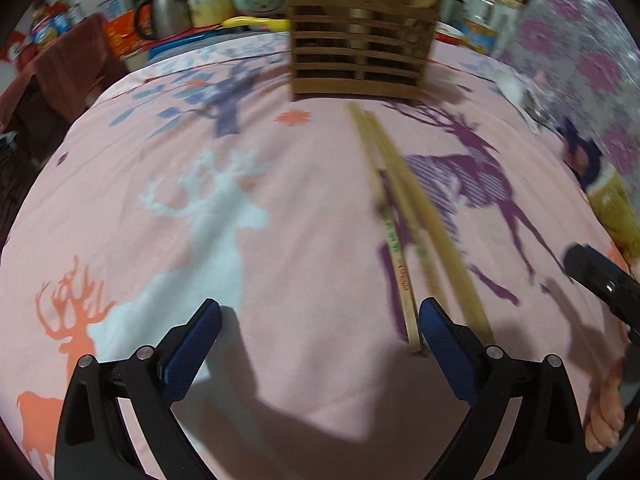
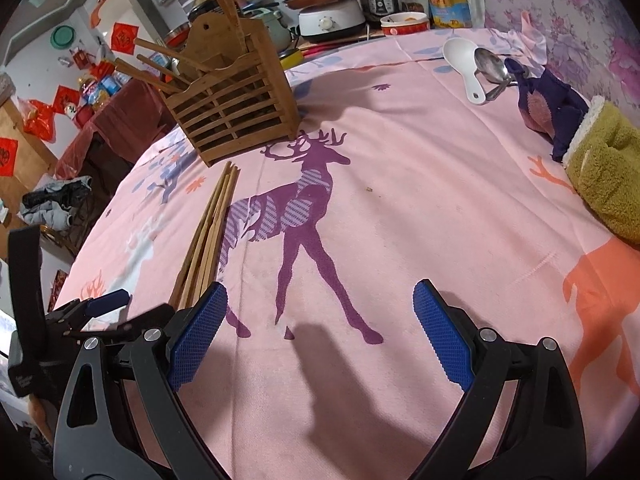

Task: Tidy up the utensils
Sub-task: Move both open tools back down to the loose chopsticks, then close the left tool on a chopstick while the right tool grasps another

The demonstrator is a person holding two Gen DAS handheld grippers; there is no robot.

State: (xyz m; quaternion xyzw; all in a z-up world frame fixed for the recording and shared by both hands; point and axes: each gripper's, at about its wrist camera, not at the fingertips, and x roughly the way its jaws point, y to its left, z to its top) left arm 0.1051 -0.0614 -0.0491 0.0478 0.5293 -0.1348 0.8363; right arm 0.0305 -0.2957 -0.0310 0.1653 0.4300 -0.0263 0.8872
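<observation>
Pale bamboo chopsticks (image 1: pixel 404 216) lie bundled on the pink deer-print cloth (image 1: pixel 280 208) of the worktop, their far tips near the slatted wooden utensil holder (image 1: pixel 360 40). They look light, stiff and smooth, likely to roll or scatter, so a pinch across the whole bundle near its middle seems safest. Both the left hand-held gripper (image 1: pixel 320 332) and the right hand-held gripper (image 2: pixel 320 328) gape wide, holding nothing.
</observation>
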